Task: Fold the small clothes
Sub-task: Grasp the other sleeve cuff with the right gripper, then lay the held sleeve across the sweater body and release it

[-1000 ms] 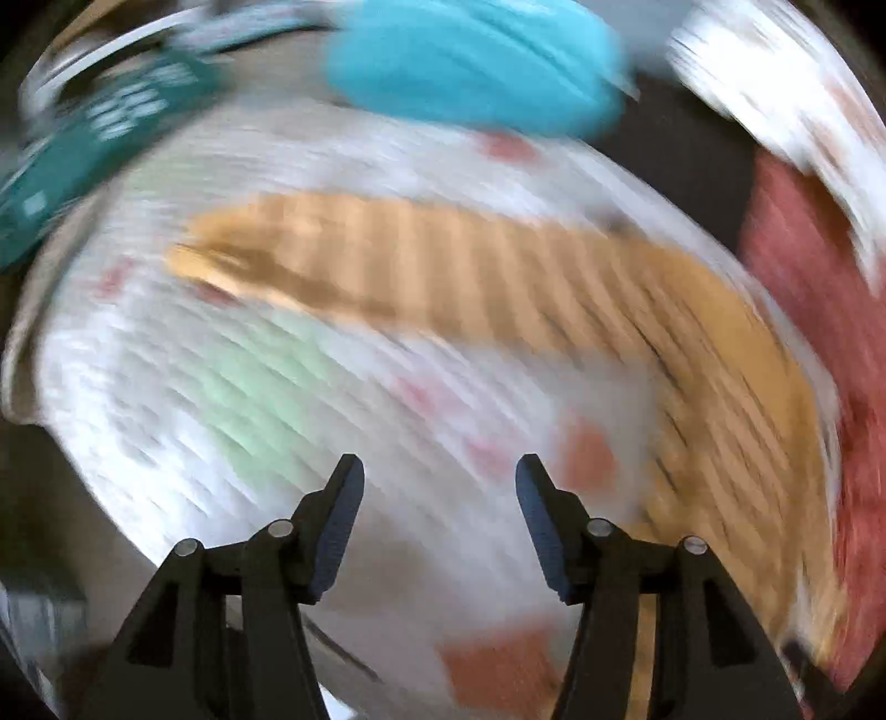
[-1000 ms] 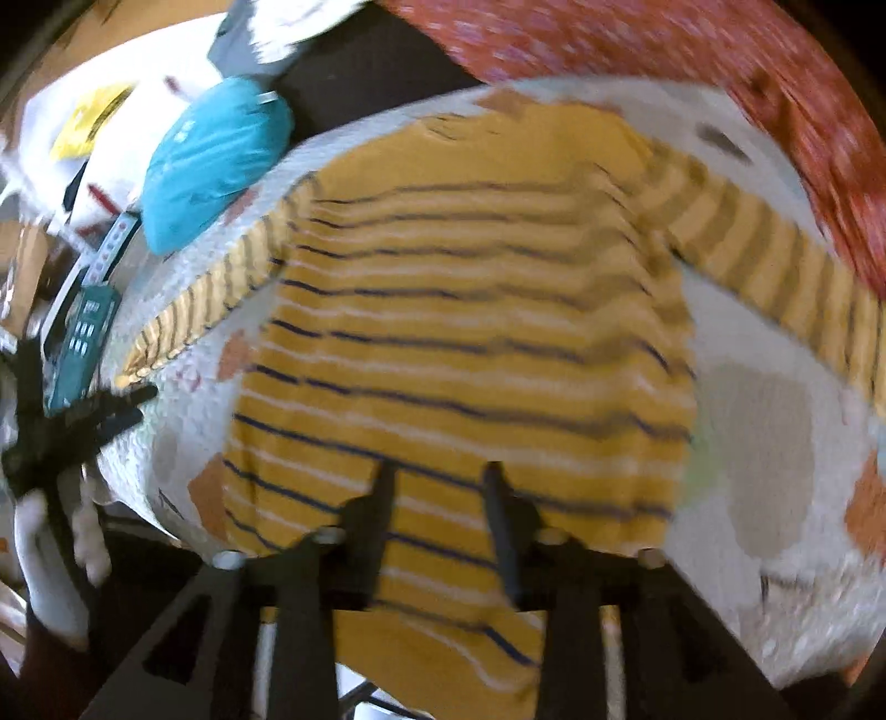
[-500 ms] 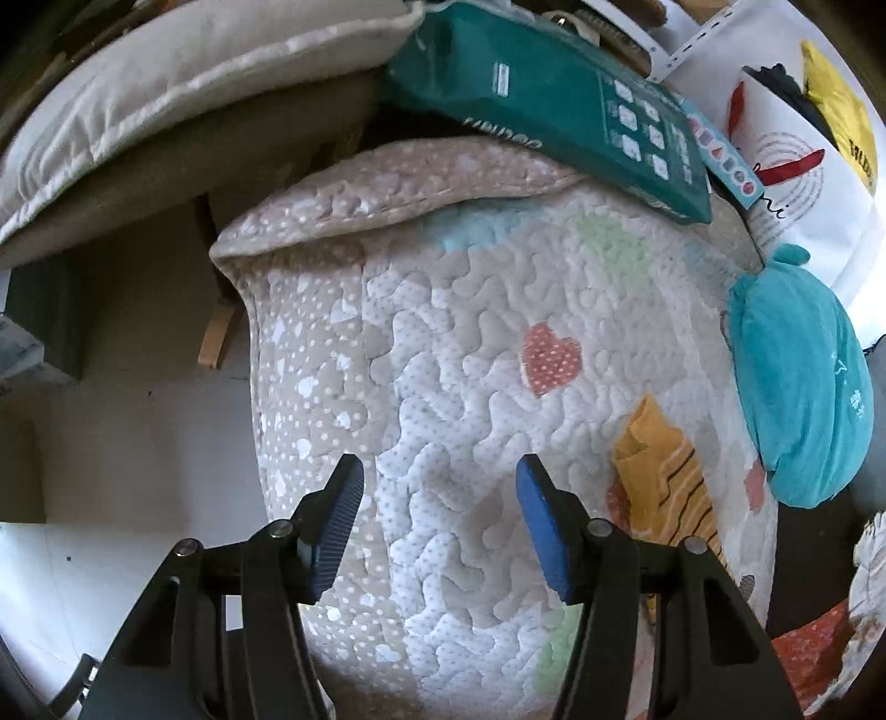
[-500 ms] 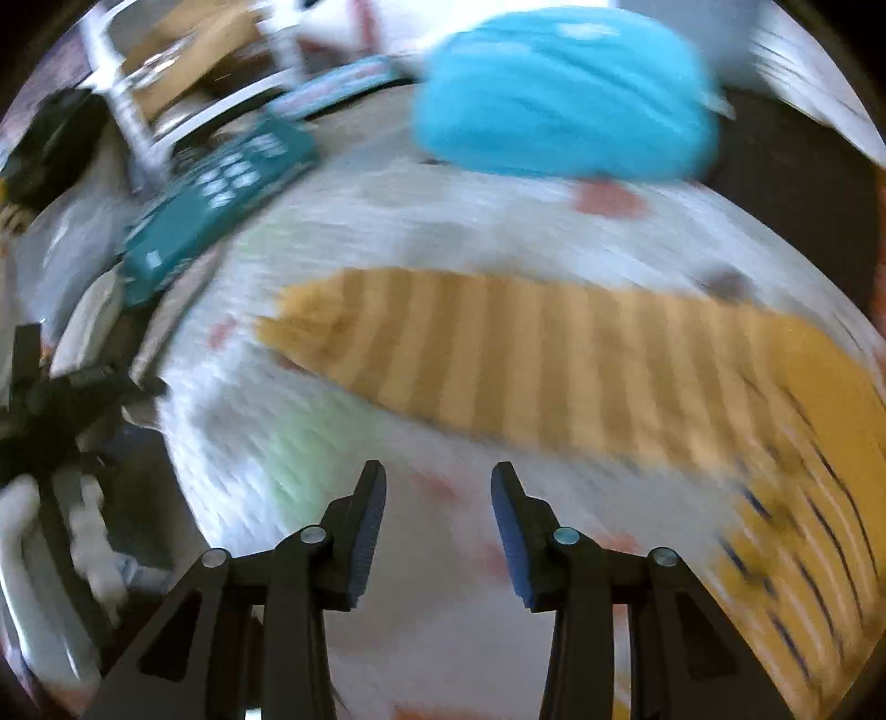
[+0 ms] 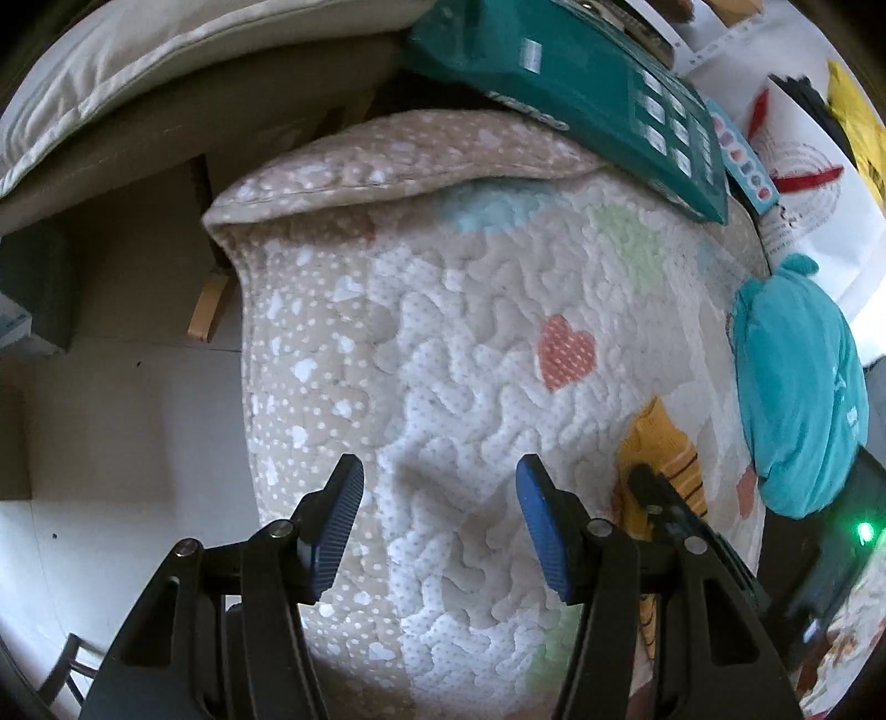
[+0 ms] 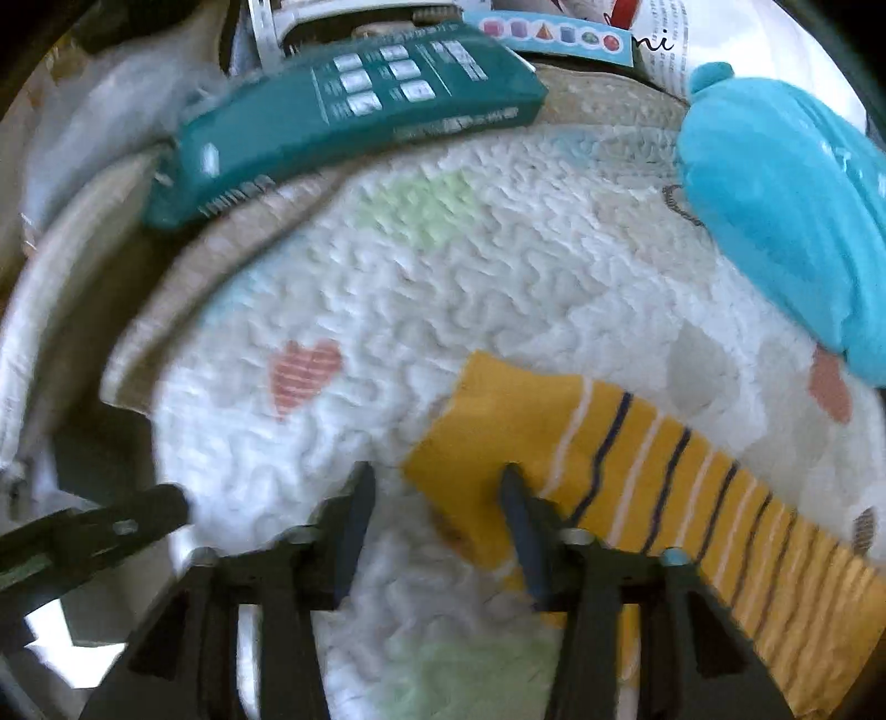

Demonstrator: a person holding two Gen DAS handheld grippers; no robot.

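Hovering over the quilted heart-print blanket (image 5: 454, 354), I am holding my left gripper (image 5: 440, 487) spread wide on nothing, while my right gripper (image 6: 437, 493) is gaping too, one finger resting on the yellow striped sleeve (image 6: 637, 465) lying flat beside the turquoise pouch (image 6: 786, 205).

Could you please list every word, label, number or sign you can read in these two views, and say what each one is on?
"ni": black script letters on the white printed sheet, right wrist view; the word's start is cut off.
Teal box: white panels and lines of print, too blurred to read in either view.
Light blue strip: a row of coloured shapes, no legible words.
White sheet, left wrist view: small print, too small to read.
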